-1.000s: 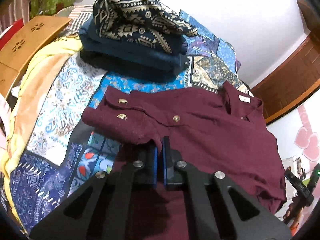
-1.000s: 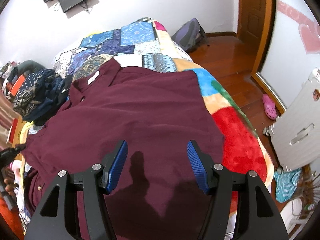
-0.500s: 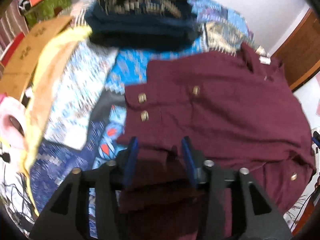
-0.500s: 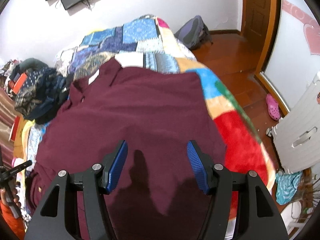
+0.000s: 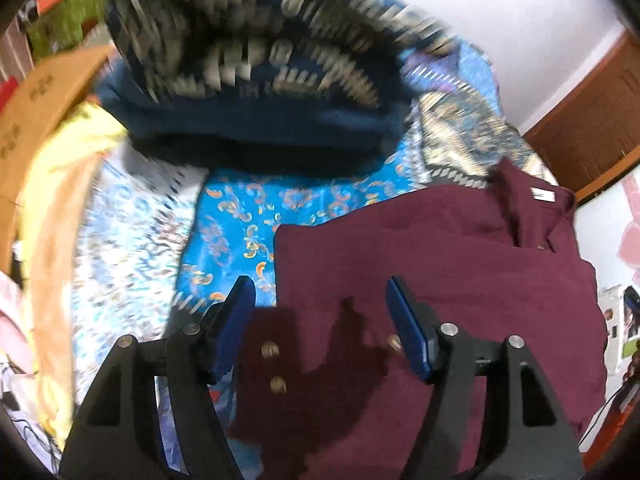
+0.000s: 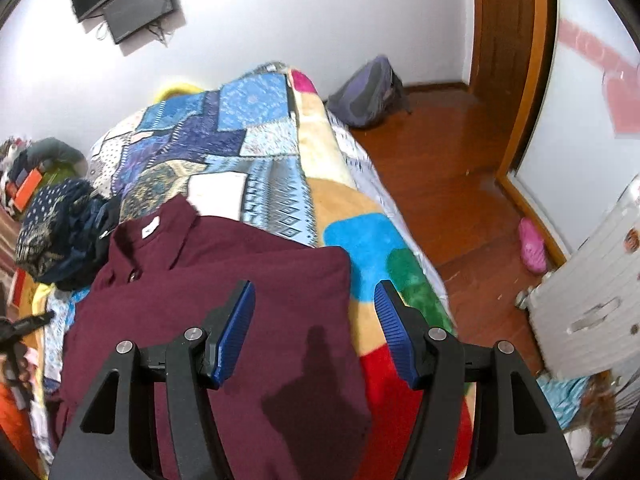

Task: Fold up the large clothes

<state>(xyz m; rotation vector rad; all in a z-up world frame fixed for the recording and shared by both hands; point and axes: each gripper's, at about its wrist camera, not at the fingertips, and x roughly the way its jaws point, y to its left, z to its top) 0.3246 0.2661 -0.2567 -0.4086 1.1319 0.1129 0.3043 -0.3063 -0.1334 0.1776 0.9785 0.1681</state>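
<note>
A maroon button-up shirt lies spread on the patchwork bedspread, collar at the far end, one sleeve folded across its body with gold cuff buttons showing. My left gripper is open and empty, just above the folded sleeve cuff. In the right wrist view the same shirt lies flat on the bedspread. My right gripper is open and empty above the shirt's right edge.
A stack of folded dark blue and patterned clothes sits at the far left of the bed, also in the right wrist view. A yellow blanket lies at the left. A backpack and pink slipper lie on the wooden floor.
My left gripper has opened and let go of the maroon sleeve, which now lies folded over the shirt. Both views have shifted over the shirt. The right gripper stayed open.
</note>
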